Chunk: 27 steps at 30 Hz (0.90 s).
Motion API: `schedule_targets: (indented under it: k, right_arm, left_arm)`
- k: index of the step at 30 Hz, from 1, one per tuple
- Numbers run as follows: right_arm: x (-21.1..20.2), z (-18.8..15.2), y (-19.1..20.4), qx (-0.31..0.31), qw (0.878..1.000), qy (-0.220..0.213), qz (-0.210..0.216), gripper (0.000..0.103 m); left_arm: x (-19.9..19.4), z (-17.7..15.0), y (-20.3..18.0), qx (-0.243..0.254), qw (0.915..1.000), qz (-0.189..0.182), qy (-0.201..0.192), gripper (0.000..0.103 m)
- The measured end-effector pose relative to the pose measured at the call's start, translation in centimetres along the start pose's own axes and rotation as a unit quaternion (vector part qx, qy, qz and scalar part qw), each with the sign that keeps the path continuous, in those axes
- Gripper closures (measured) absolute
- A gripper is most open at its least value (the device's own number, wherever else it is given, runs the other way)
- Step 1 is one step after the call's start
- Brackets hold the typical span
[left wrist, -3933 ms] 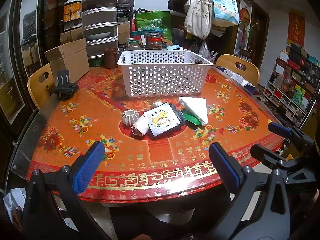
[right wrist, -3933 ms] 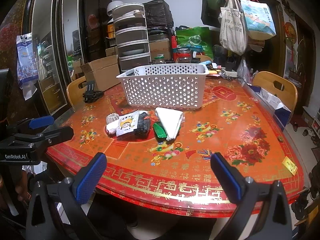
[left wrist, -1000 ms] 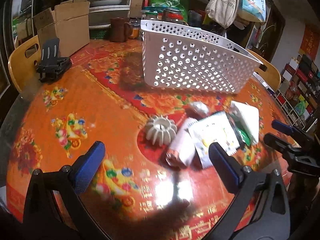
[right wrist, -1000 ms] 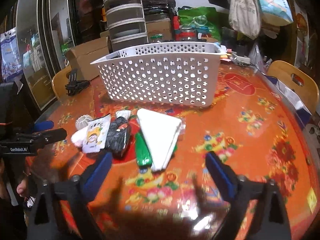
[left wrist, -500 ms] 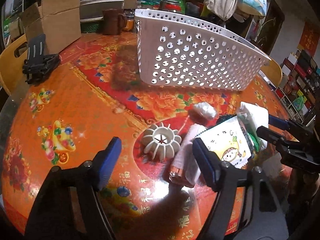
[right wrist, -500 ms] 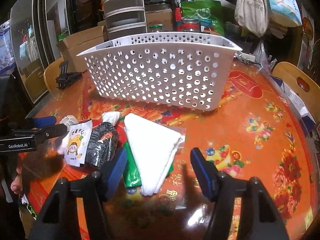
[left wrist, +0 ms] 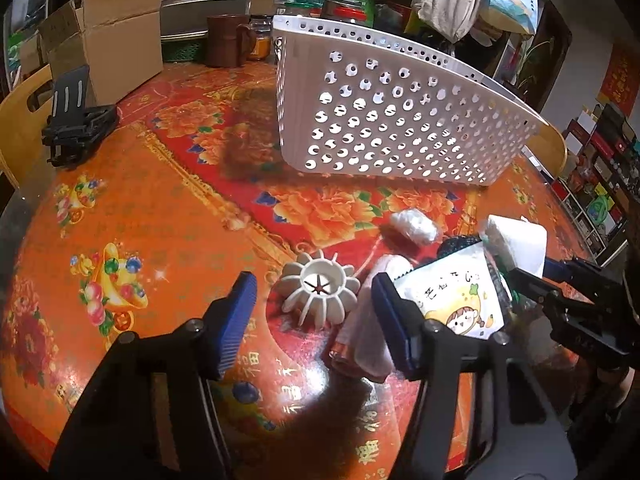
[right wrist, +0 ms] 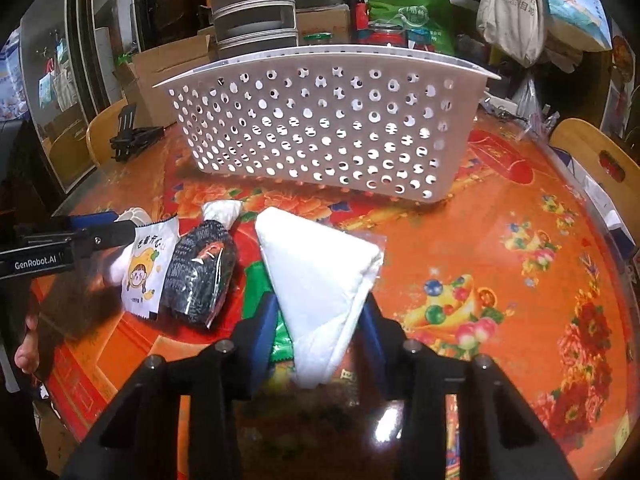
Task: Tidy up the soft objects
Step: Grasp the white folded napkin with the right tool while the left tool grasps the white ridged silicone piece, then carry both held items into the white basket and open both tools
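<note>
Your round table [left wrist: 168, 216], red and orange with flower prints, carries everything. The white perforated basket [right wrist: 320, 128] stands upright toward its far side, nothing visible inside through the holes. In front of it lies the soft pile: a folded white cloth [right wrist: 320, 280] over a green packet [right wrist: 256, 292], a black pouch [right wrist: 200, 272] beside that, then a cartoon-printed sachet [left wrist: 452, 296], a pinkish roll [left wrist: 368, 340], a small white wad [left wrist: 412, 224] and a white ribbed piece [left wrist: 320, 288]. Your right gripper [right wrist: 320, 320] has been closing; its pads flank the cloth's near corner, seemingly touching. Your left gripper [left wrist: 316, 308] has been closing too, half-open, straddling the ribbed piece without contact.
</note>
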State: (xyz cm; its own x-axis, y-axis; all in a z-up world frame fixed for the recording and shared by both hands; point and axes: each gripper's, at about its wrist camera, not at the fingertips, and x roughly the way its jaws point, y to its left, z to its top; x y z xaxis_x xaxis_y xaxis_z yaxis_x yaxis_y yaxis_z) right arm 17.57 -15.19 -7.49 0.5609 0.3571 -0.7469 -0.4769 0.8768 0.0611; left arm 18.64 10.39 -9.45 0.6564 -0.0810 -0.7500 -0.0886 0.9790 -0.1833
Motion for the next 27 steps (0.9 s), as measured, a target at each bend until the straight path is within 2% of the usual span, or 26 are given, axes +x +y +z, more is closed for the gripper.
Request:
schedule_targets:
  k: [3, 4, 5, 6, 14, 27]
  right_arm:
    - [-0.2, -0.1, -0.1, 0.003, 1.0, -0.004, 0.003, 0.066]
    - [-0.2, -0.1, -0.2, 0.005, 1.0, -0.004, 0.004, 0.067]
    - [-0.2, -0.1, -0.2, 0.005, 1.0, -0.005, 0.005, 0.067]
    - [-0.3, -0.1, -0.2, 0.005, 1.0, -0.006, 0.005, 0.068]
    - [-1.0, -0.1, -0.2, 0.008, 1.0, -0.023, 0.012, 0.071]
    - [-3.8, 0.5, -0.3, 0.004, 0.997, -0.076, 0.016, 0.071]
  left_arm:
    - [0.1, 0.1, 0.0, -0.001, 1.0, 0.002, 0.0, 0.046]
    - [0.2, 0.2, -0.1, 0.0, 1.0, 0.002, -0.001, 0.049]
    - [0.2, 0.2, -0.1, 0.0, 1.0, -0.004, -0.001, 0.06]
    - [0.2, 0.2, -0.2, 0.001, 1.0, 0.0, 0.0, 0.061]
    - [-0.4, -0.2, -0.6, 0.006, 0.9999, 0.001, -0.014, 0.062]
    - [-3.8, -0.3, -1.0, 0.019, 0.9976, -0.001, -0.067, 0.062]
